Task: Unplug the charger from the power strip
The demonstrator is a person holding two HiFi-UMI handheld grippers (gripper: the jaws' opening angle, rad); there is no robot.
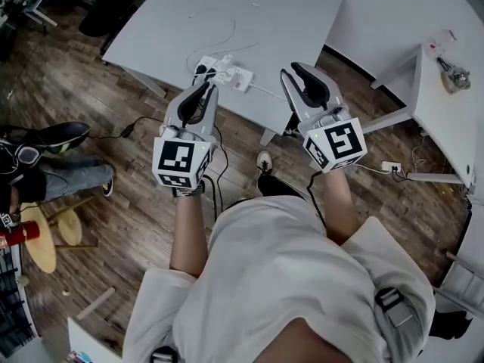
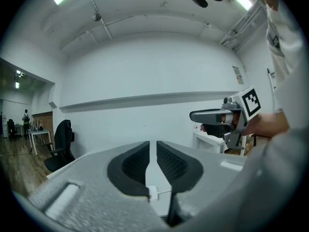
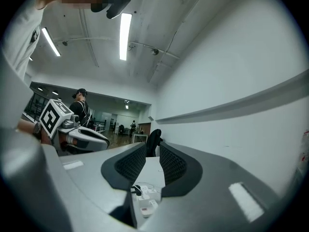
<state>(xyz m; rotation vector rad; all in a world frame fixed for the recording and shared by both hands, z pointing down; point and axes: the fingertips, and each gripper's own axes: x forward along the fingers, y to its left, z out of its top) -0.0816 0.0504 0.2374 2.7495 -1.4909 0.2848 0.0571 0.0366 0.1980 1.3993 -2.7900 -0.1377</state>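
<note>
A white power strip (image 1: 217, 69) lies near the front edge of the pale grey table (image 1: 265, 21), with several plugs and a white charger (image 1: 240, 78) in it; a thin white cable loops off behind. In the right gripper view the strip (image 3: 146, 197) shows low between the jaws. My left gripper (image 1: 203, 89) hovers just short of the strip, its jaws (image 2: 152, 145) a narrow slit apart with nothing gripped. A small white plug (image 2: 152, 193) shows below them. My right gripper (image 1: 295, 71) hangs to the strip's right, its jaws (image 3: 153, 150) apart and empty.
A white side table (image 1: 446, 119) stands at the right, with another power strip (image 1: 391, 166) on the wooden floor by it. A seated person's leg and shoe (image 1: 60, 136) and a round wooden stool (image 1: 41, 237) are at the left. A black office chair (image 2: 60, 146) stands beyond the table.
</note>
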